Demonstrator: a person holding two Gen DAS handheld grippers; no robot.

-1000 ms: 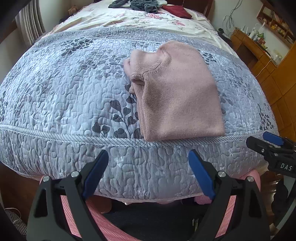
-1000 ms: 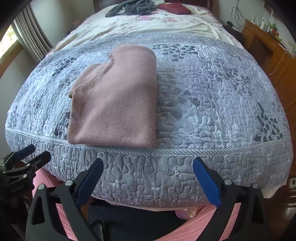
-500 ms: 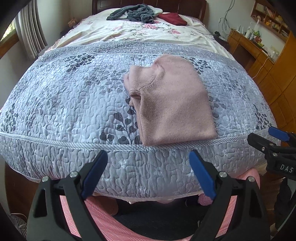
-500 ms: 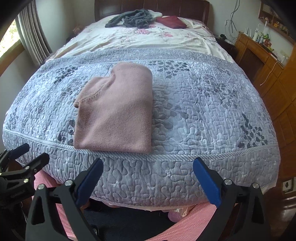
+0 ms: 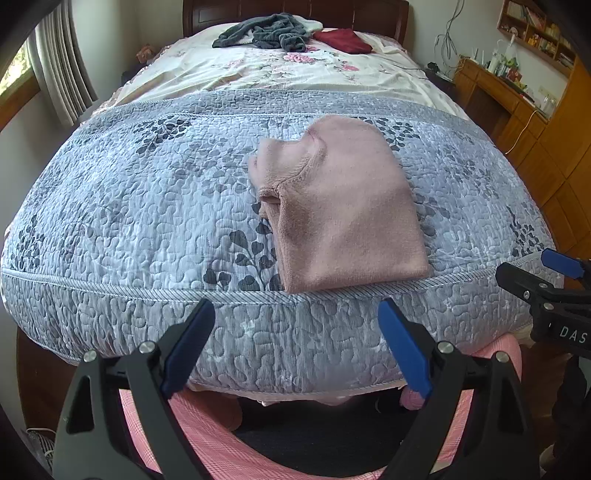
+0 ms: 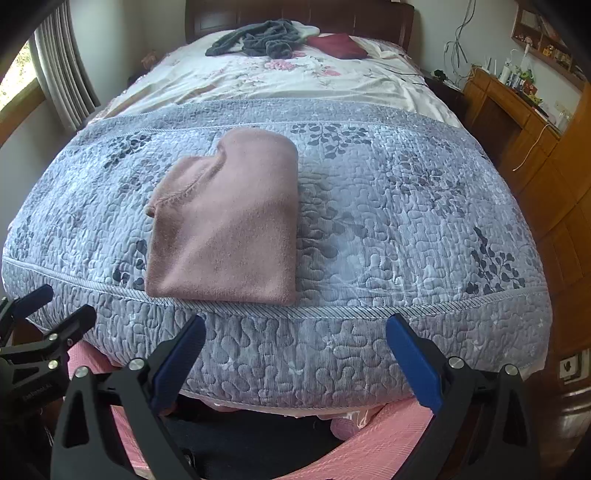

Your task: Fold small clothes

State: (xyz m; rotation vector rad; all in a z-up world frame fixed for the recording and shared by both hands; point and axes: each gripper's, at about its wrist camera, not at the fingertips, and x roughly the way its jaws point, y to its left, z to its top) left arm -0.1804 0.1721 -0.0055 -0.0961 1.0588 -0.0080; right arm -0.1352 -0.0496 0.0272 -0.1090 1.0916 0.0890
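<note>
Pink sweater, folded into a thick block, lies on the grey quilt in the centre-right of our left camera's frame, its near edge right at the corded seam where the quilt drops over the foot of the bed. In the right camera it sits left of centre. Our left claw hangs wide, nothing between its blue pads, low in the frame and short of the bed edge; our right claw is just as wide and just as empty. Neither touches the cloth.

Here is what counts: the sweater lies ahead of and above both claws, its long axis running away from us up the bed, toward the top of the frame. It sits between the two claws, so either could reach the near hem, and we judge the left one slightly nearer.

The knit looks soft and fuzzy, with a ribbed collar showing at the block's upper left and a rounded fold along its right side. The quilt is stitched in pebbly loops with dark leaf prints. Far up the frame, a dark grey heap of clothes and a red garment wait on the flowered sheet.
</note>
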